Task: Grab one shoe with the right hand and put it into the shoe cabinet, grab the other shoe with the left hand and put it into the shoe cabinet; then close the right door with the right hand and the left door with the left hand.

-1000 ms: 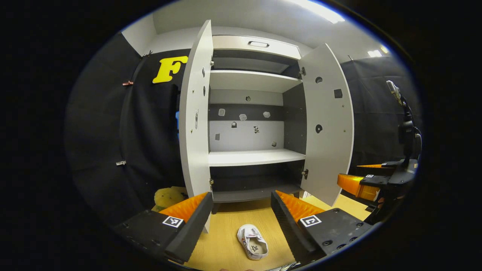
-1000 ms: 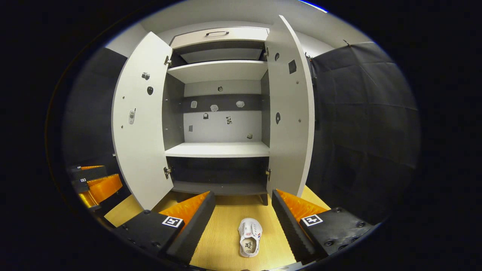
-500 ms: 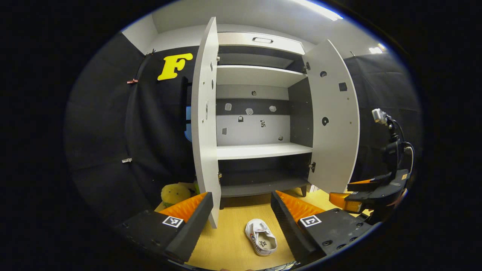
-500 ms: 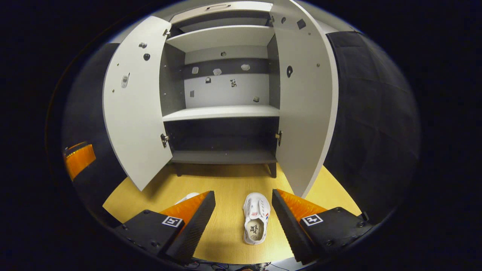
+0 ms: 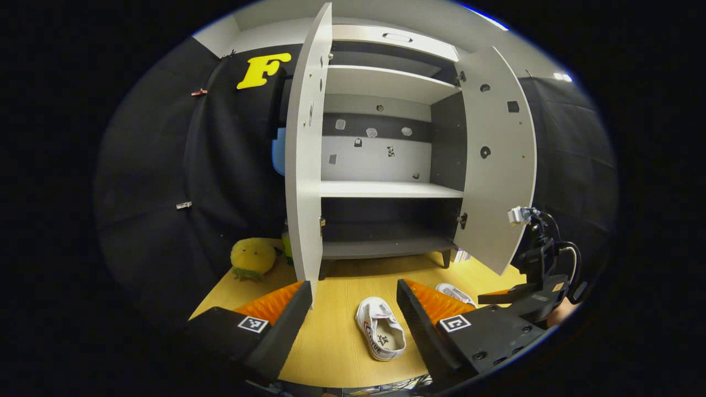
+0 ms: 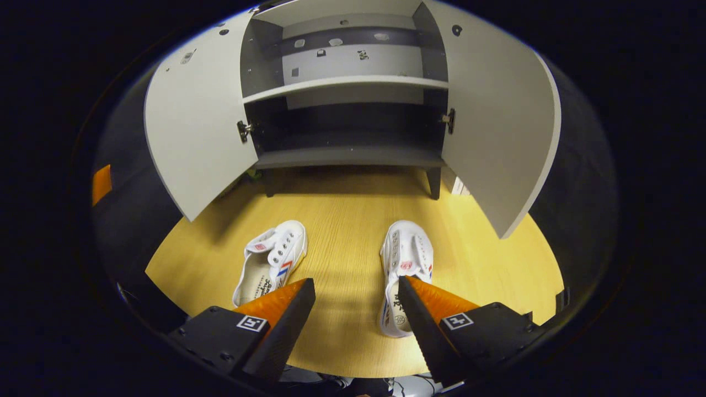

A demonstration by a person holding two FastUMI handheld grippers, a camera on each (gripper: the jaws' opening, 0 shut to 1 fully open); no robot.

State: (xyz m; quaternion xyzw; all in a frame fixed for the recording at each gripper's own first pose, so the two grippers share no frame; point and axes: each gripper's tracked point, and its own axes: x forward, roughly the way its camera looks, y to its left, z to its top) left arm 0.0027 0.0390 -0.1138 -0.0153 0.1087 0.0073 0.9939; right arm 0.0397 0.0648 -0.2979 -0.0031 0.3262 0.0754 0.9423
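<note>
Right gripper (image 6: pixel 356 309): jaws apart, lining up over the right shoe (image 6: pixel 404 259) for grabbing.
Left gripper (image 5: pixel 353 309): jaws apart, waiting near the left shoe (image 5: pixel 380 336).
Cabinet (image 5: pixel 386 190): doors standing open for loading.

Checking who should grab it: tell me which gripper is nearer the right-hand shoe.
Right. The right gripper hangs over the right-hand shoe, jaws open; the left gripper is off to its left, facing the other shoe.

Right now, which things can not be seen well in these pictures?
- Right gripper view: right shoe, heel hidden behind the right gripper; left shoe, heel likewise.
- Left gripper view: far shoe, mostly behind the left gripper.
- Shoe cabinet: stickers on back wall too small.
</note>
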